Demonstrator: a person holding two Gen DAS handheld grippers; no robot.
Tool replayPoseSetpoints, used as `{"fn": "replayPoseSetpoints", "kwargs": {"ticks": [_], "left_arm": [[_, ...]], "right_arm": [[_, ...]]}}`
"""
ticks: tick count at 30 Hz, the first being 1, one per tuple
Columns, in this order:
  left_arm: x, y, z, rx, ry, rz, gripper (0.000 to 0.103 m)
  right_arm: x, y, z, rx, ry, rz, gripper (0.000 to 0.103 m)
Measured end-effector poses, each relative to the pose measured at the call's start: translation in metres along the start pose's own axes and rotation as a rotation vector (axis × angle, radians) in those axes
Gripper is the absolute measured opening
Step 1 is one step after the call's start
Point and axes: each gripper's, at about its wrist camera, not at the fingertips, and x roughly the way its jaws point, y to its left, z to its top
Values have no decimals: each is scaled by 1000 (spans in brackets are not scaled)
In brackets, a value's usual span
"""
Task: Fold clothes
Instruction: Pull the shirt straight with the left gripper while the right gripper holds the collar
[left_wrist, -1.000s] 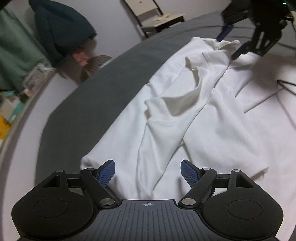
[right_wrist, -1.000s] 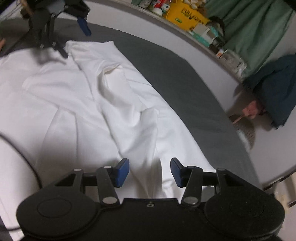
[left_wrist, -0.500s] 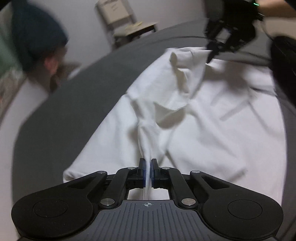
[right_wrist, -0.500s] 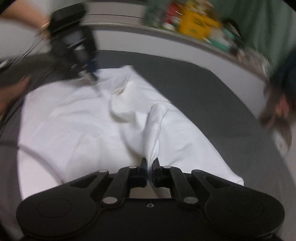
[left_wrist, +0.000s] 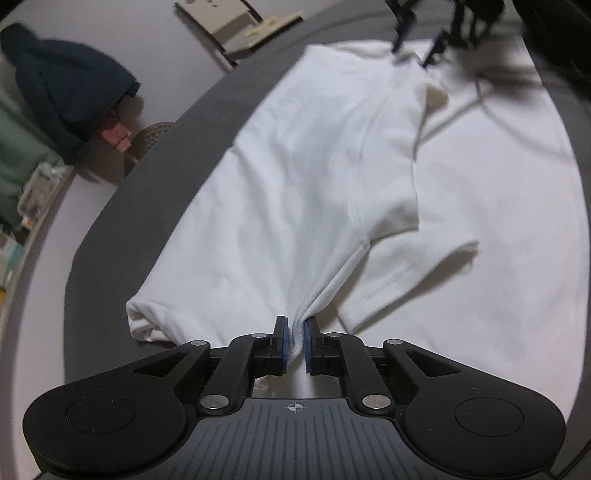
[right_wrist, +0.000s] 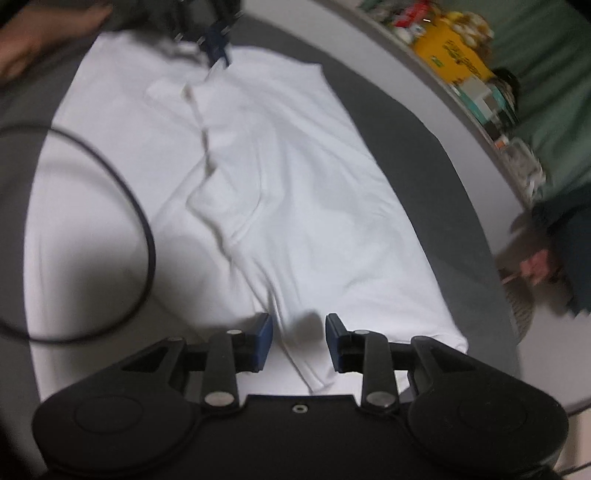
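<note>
A white T-shirt lies spread on a dark grey surface, with one side folded over lengthwise. In the left wrist view my left gripper pinches a bunched edge of the shirt between its blue pads, and its jaws are just starting to open. My right gripper has its jaws opening. They stand apart over the shirt, whose fabric lies loose between and below the pads. Each gripper shows small at the far end of the other's view: the right gripper and the left gripper.
A black cable loops over the shirt's left part. A person's hand shows at the top left. A dark blue garment and a chair stand beyond the surface. A cluttered shelf with a yellow box runs along the right.
Both grippers shut on the crumpled fold and drew it taut and flat across the shirt. The right jaws have since opened off the fabric; the left jaws have parted slightly.
</note>
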Motion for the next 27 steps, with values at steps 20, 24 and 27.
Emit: {"fn": "replayPoseSetpoints", "kwargs": {"ticks": [20, 24, 27], "left_arm": [[-1, -24, 13, 219, 20, 153, 62], [-2, -30, 14, 280, 40, 164, 60], [-2, -28, 16, 256, 51, 129, 32]], "right_arm": [[27, 30, 8, -213, 55, -207, 31], [31, 42, -5, -328, 81, -276, 31], [35, 45, -11, -358, 87, -301, 19]]}}
